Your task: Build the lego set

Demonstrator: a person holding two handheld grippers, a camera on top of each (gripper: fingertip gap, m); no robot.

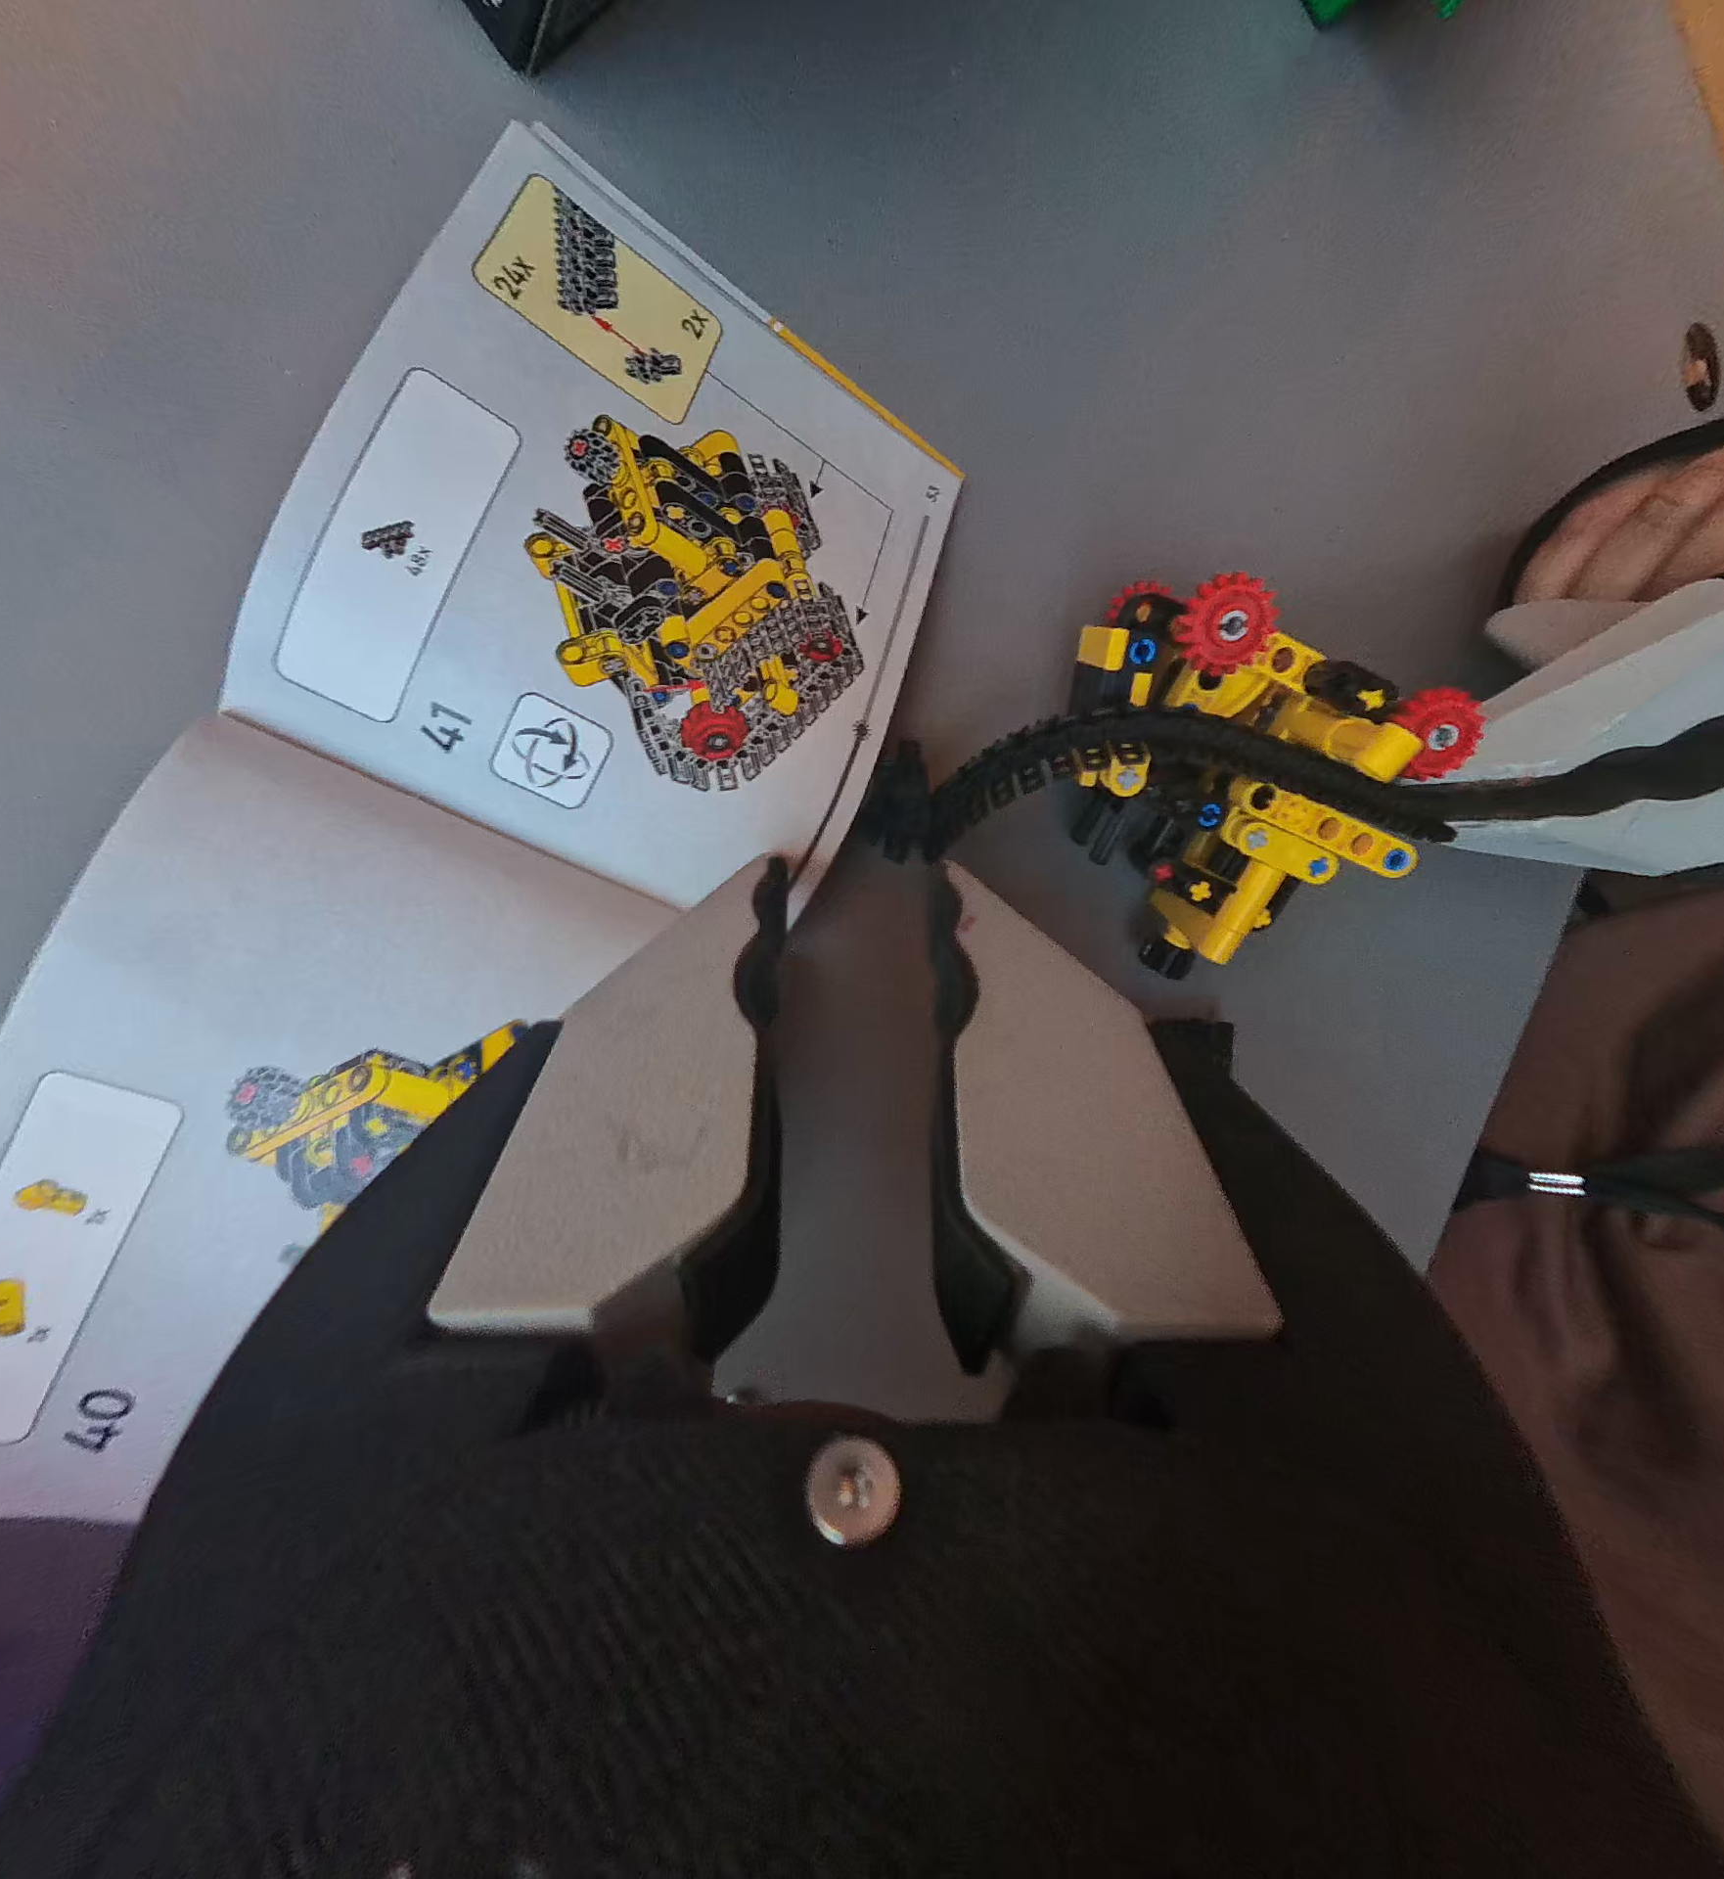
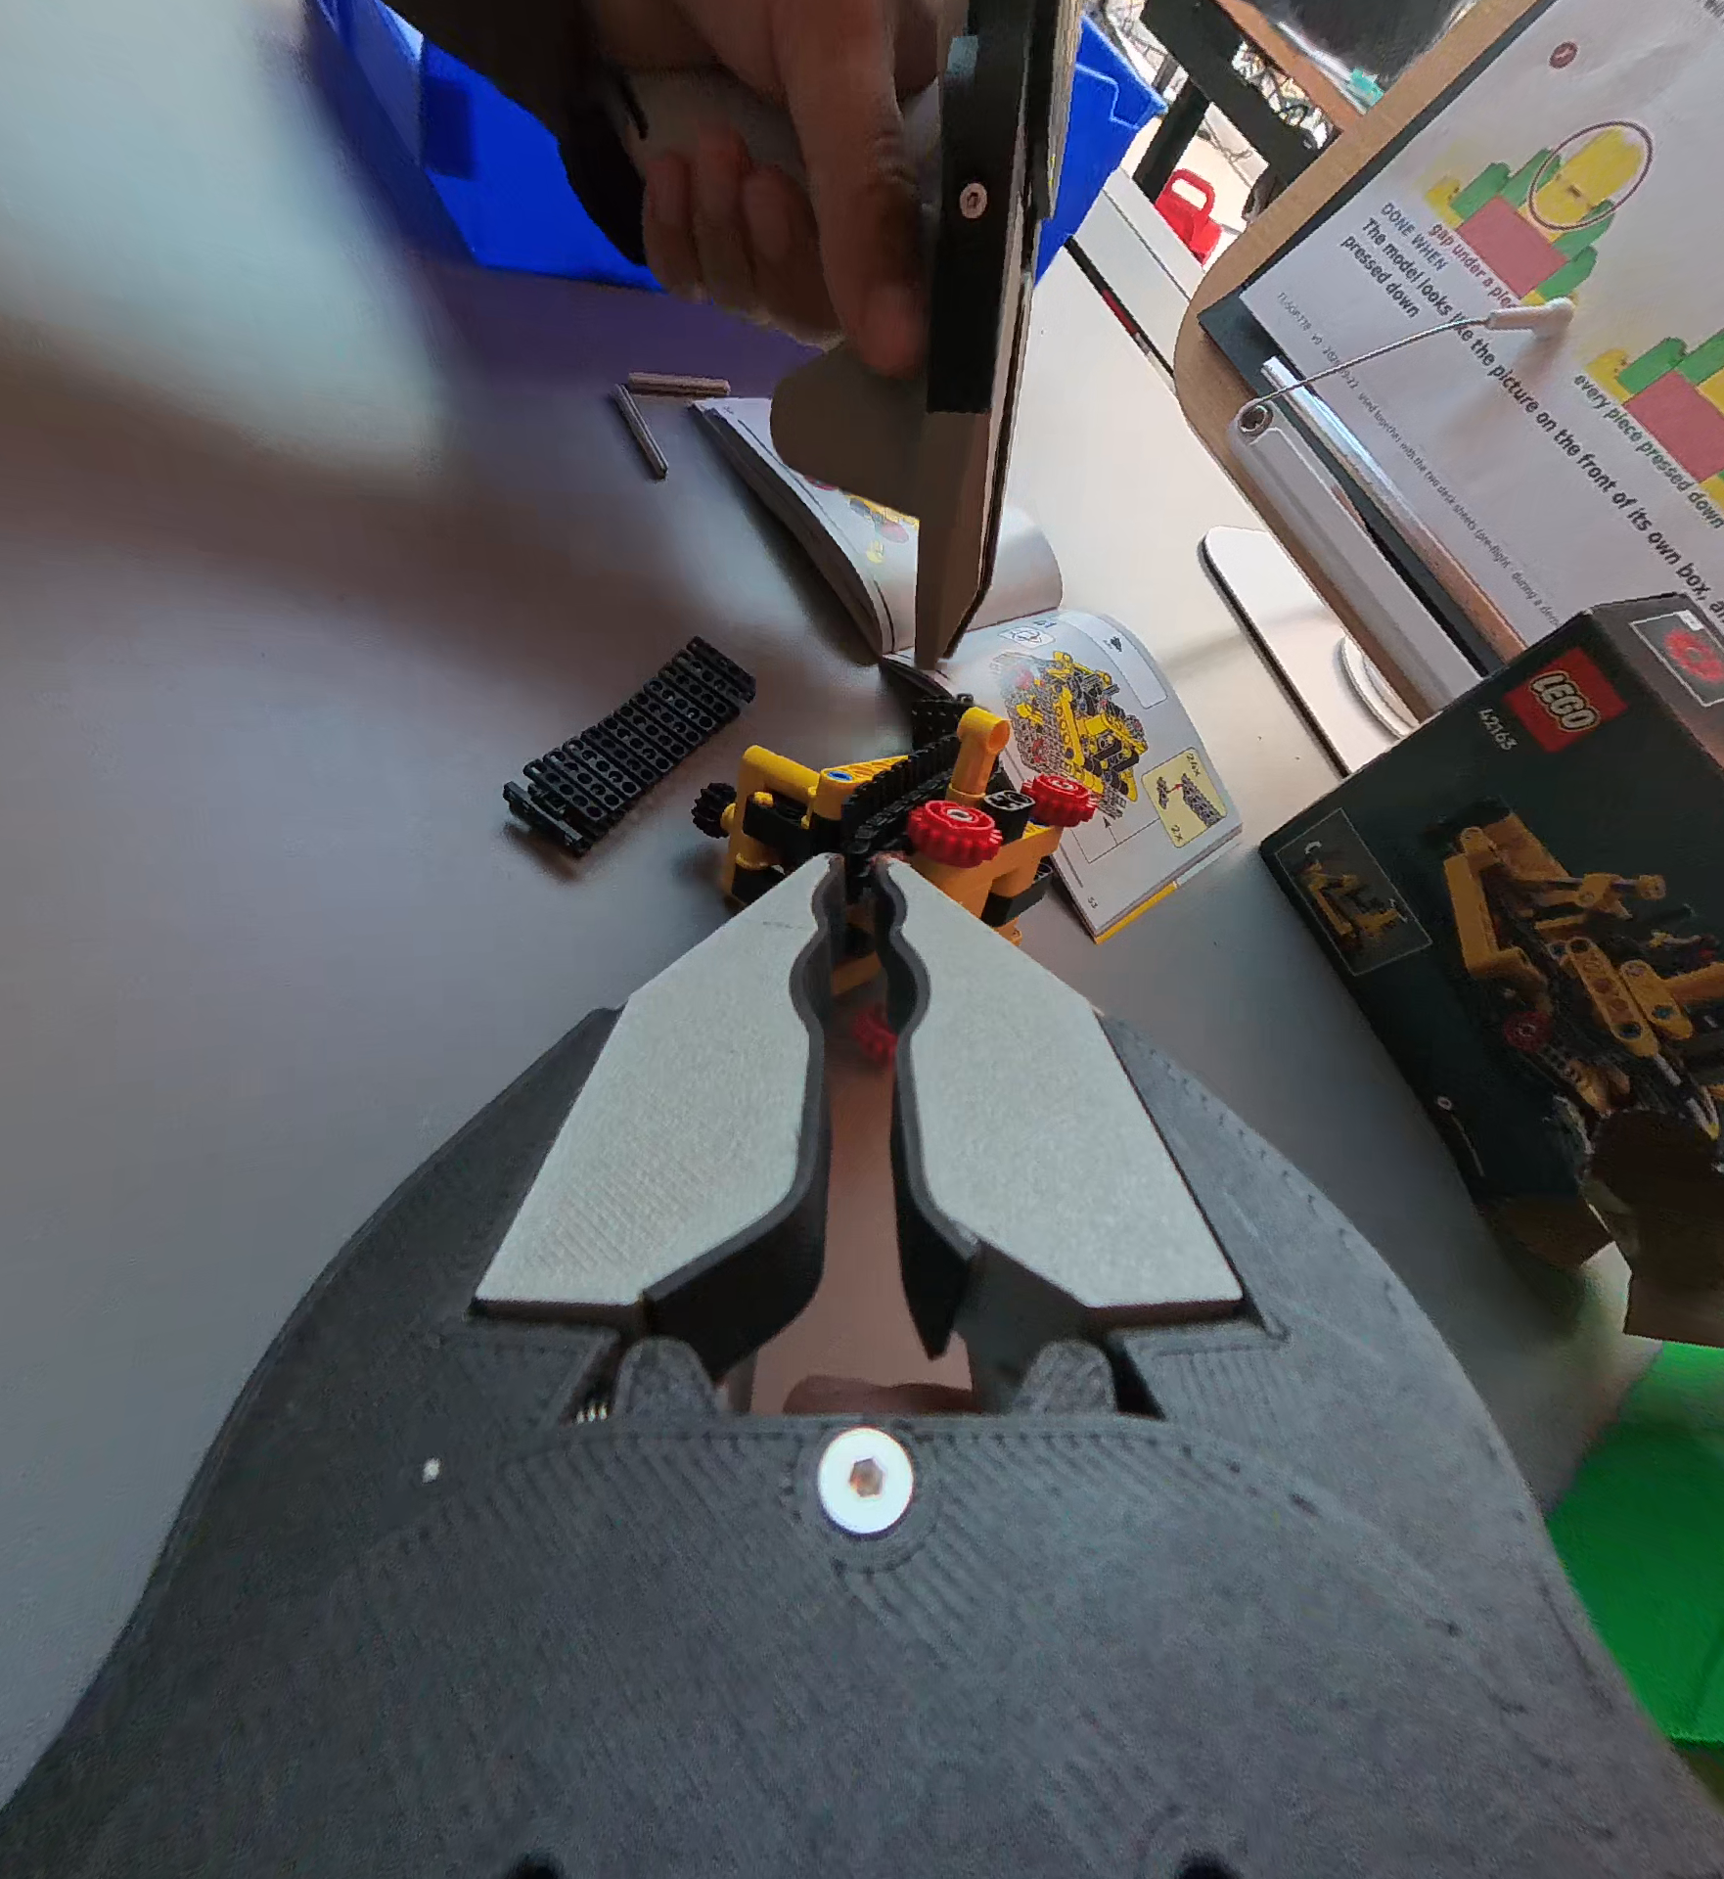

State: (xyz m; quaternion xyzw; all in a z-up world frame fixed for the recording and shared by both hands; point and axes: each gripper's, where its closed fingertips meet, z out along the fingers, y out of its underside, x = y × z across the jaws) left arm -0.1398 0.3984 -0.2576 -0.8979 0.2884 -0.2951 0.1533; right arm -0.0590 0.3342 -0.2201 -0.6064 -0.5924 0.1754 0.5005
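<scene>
One yellow model (image 1: 1244,752) stood on the grey counter (image 1: 1092,254), just beside the open booklet (image 1: 573,569). Three red gears showed in the left view. Right tongs (image 2: 856,872) pinched one black track strip (image 1: 1122,758) draped over the model. Left tongs (image 1: 856,876) spread, empty, near the strip's free end. A second strip (image 2: 629,745) lay apart. One box (image 2: 1570,935), cut off by the frame.

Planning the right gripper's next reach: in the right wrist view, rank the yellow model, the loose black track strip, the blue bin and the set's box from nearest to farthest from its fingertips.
From the right gripper:
1. Yellow model, directly at the fingertips.
2. Loose black track strip, ahead to the left.
3. Set's box, off to the right.
4. Blue bin, far back, upper left.
</scene>
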